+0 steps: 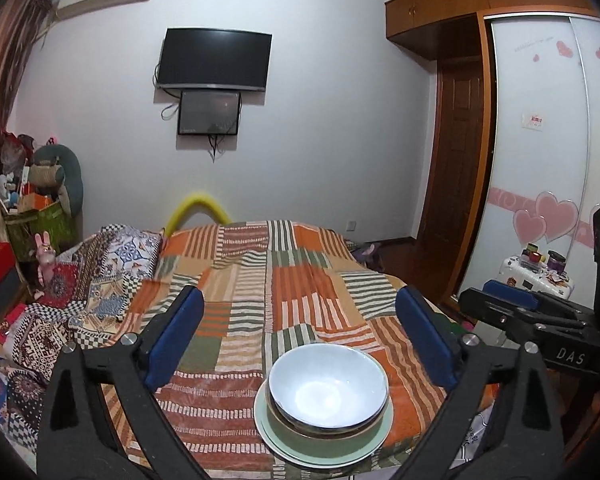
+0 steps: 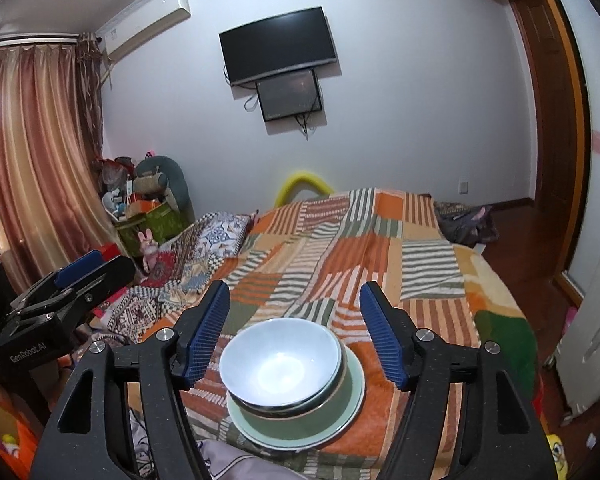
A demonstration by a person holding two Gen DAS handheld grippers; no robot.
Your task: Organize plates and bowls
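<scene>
Left tongs point(image 1: 300, 332) wide, empty; right tongs point(image 2: 294, 332) wide, empty. White bowl point(image 2: 280, 364) nested on darker bowl point(image 2: 334, 390), atop green plates point(image 2: 350, 404), near bed point(image 2: 440, 280) edge. Risk: soft blanket, top bowl sits off-centre; nudge may tip stack.

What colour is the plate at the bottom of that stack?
Pale green. The plate shows best in the right wrist view, under the white bowl.

dim, bluish indoor light; soft glare inside the white bowl point(image 1: 327, 386); daylight glows through curtains point(image 2: 32, 152); heavy fisheye bending, dark vignetted corners.
</scene>
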